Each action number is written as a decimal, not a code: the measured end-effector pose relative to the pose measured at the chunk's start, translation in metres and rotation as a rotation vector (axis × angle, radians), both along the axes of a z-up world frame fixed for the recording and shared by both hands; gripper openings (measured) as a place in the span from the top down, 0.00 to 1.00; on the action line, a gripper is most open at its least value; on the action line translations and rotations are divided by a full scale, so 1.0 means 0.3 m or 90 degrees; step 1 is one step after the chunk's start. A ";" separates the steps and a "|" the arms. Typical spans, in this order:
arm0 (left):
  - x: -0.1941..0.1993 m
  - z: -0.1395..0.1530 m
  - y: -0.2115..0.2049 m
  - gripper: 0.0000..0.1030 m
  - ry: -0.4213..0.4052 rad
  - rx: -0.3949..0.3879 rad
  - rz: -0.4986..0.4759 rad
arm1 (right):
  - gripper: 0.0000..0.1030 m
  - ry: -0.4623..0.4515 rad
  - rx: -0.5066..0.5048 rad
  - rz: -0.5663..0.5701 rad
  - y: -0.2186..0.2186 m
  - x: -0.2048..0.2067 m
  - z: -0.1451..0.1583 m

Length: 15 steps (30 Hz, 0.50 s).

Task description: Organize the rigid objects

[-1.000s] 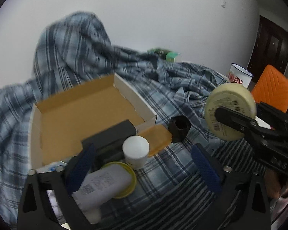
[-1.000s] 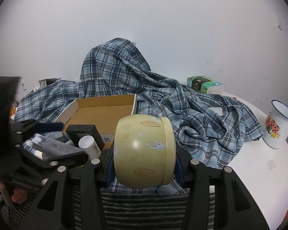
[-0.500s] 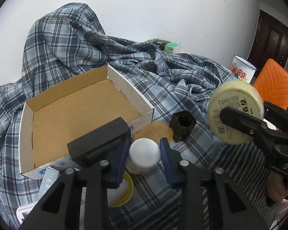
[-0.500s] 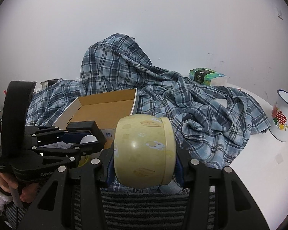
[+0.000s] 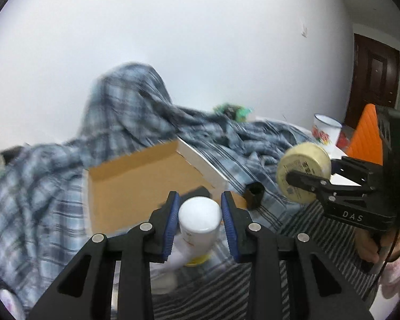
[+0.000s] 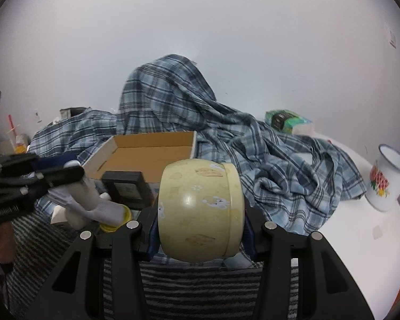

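Note:
My left gripper (image 5: 200, 210) is shut on a white bottle (image 5: 199, 220) and holds it lifted in front of the open cardboard box (image 5: 136, 184). The left gripper also shows in the right wrist view (image 6: 66, 176), gripping the bottle (image 6: 89, 189). My right gripper (image 6: 200, 229) is shut on a round cream tin (image 6: 200, 210), held above the striped cloth. In the left wrist view the tin (image 5: 302, 165) hangs to the right of the box. The box (image 6: 149, 154) is empty.
A black square box (image 6: 125, 189), a yellow-capped tube (image 6: 112, 213) and a small black cup (image 5: 253, 193) lie by the box's front. A plaid blanket (image 6: 226, 144) covers the table. An enamel mug (image 6: 386, 181), a green tissue pack (image 6: 285, 121) and an orange chair (image 5: 365, 138) are at the right.
My left gripper closed on the white bottle and lifted it up off the table. The right gripper keeps holding the tin in about the same place.

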<state>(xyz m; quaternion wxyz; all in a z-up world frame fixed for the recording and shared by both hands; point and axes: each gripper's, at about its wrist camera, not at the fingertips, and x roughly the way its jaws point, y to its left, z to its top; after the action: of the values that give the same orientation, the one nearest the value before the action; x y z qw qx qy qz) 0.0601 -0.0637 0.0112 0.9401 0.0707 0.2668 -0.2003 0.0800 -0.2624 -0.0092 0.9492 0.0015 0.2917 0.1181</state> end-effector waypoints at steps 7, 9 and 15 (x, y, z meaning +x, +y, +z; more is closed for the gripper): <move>-0.075 0.074 0.070 0.67 -0.044 -0.024 0.024 | 0.54 -0.015 -0.016 0.023 0.060 -0.032 0.042; -0.087 0.087 0.076 0.67 -0.055 -0.022 0.028 | 0.54 -0.018 -0.017 0.027 0.076 -0.038 0.053; -0.102 0.165 0.097 0.67 -0.110 -0.032 0.056 | 0.54 -0.061 -0.030 0.035 0.117 -0.060 0.138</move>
<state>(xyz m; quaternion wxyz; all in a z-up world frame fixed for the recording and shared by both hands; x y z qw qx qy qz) 0.0293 -0.0346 0.0606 0.9689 0.0522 0.1826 -0.1588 0.0620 -0.2272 0.0322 0.9582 -0.0344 0.2489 0.1370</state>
